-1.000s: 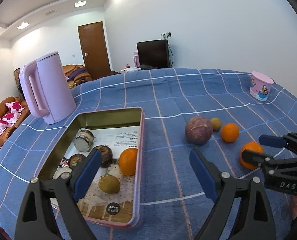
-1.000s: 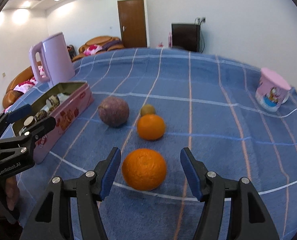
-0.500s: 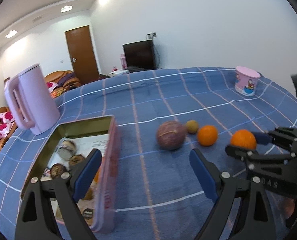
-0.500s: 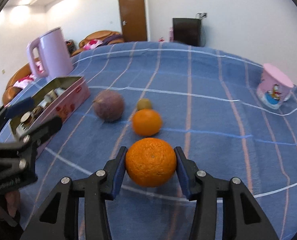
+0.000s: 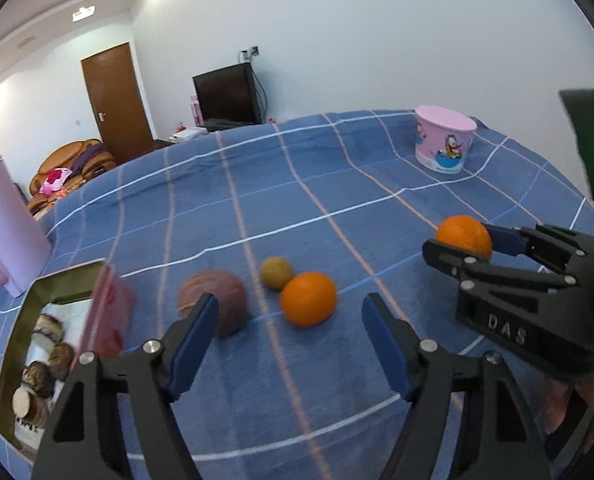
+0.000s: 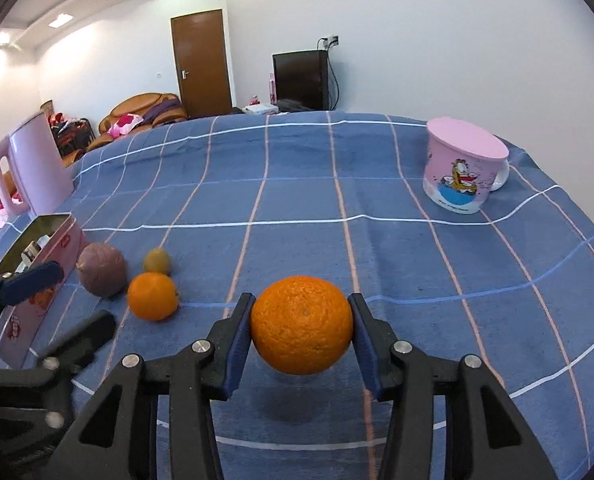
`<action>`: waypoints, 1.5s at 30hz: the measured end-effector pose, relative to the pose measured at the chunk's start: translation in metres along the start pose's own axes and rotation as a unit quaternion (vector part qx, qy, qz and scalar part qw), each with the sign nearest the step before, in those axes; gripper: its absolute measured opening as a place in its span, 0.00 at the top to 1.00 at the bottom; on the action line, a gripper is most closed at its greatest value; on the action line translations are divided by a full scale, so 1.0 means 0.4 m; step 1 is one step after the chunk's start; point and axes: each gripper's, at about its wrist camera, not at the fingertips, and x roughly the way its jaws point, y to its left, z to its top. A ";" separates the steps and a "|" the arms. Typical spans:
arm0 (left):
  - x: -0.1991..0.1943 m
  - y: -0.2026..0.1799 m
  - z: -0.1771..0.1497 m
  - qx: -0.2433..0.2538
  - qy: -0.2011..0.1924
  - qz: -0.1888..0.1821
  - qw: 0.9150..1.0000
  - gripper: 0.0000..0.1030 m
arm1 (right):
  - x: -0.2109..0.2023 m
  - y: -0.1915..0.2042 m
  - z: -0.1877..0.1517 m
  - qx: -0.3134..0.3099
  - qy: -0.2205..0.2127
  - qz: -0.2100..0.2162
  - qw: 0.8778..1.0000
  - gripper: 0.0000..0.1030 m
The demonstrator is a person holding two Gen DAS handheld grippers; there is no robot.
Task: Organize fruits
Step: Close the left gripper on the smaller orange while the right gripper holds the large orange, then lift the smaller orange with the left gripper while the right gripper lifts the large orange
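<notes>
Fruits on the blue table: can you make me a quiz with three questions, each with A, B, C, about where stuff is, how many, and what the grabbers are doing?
1. Where is the pink cup?
A. inside the tin
B. on the tablecloth, far right
C. in the left gripper

2. How many fruits lie loose on the tablecloth?
A. three
B. one
C. six

3. What is the right gripper doing?
A. open over the kettle
B. shut on the big orange
C. pushing the tin

Answers:
1 B, the cup stands alone on the cloth, away from the tin.
2 A, the purple fruit, small green fruit and small orange sit there.
3 B, its pads press both sides of the big orange, whose shadow shows below; the left gripper is open.
</notes>
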 end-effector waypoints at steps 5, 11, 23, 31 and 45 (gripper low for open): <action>0.055 -0.024 0.011 0.002 0.030 -0.004 1.000 0.42 | 0.001 -0.010 0.004 0.010 -0.002 0.009 1.000 0.53; 0.110 -0.032 0.013 -0.005 0.068 -0.009 0.998 0.53 | 0.009 -0.008 0.004 0.007 0.002 0.012 1.000 0.53; 0.072 -0.012 0.007 -0.023 0.036 -0.011 0.999 0.61 | -0.012 -0.016 0.001 0.012 -0.020 0.032 0.999 0.53; 0.040 0.002 0.007 -0.033 0.002 0.002 0.999 0.61 | -0.033 -0.013 0.000 0.008 -0.043 0.040 0.998 0.53; -0.005 0.018 -0.001 -0.045 -0.039 0.020 0.998 0.61 | -0.070 -0.004 -0.006 -0.003 -0.080 0.042 0.996 0.53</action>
